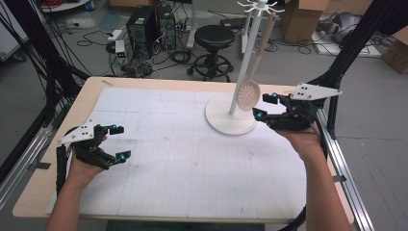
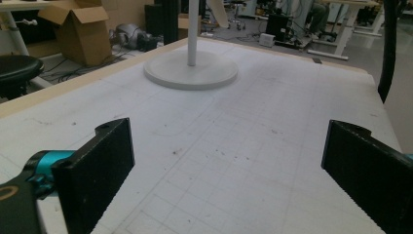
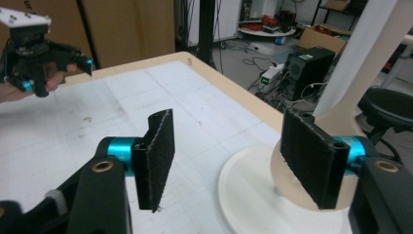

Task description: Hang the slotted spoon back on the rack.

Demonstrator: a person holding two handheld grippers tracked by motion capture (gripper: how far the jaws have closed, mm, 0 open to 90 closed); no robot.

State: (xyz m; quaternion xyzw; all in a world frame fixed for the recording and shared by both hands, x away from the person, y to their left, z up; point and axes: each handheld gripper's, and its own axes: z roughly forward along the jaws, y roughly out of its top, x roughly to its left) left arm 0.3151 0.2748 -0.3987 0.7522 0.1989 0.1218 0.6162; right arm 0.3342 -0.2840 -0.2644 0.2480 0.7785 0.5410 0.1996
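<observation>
A white stand (image 1: 230, 117) with a round base and an upright pole stands at the table's far right. From a hook at its top hangs a beige slotted spoon (image 1: 248, 95), its round head just above the base. My right gripper (image 1: 266, 106) is open, its tips right beside the spoon head. In the right gripper view (image 3: 229, 156) the spoon head (image 3: 281, 176) lies behind the right-hand jaw, over the stand base (image 3: 253, 200), with nothing gripped. My left gripper (image 1: 120, 142) is open and holds nothing at the table's left; its own view (image 2: 229, 170) looks toward the stand base (image 2: 190, 70).
A white gridded mat (image 1: 183, 144) covers the wooden table (image 1: 91, 86). Beyond the far edge stand a black stool (image 1: 214, 38), computer towers (image 1: 144, 29) and cables on the floor. Black frame posts (image 1: 356, 43) rise at the right.
</observation>
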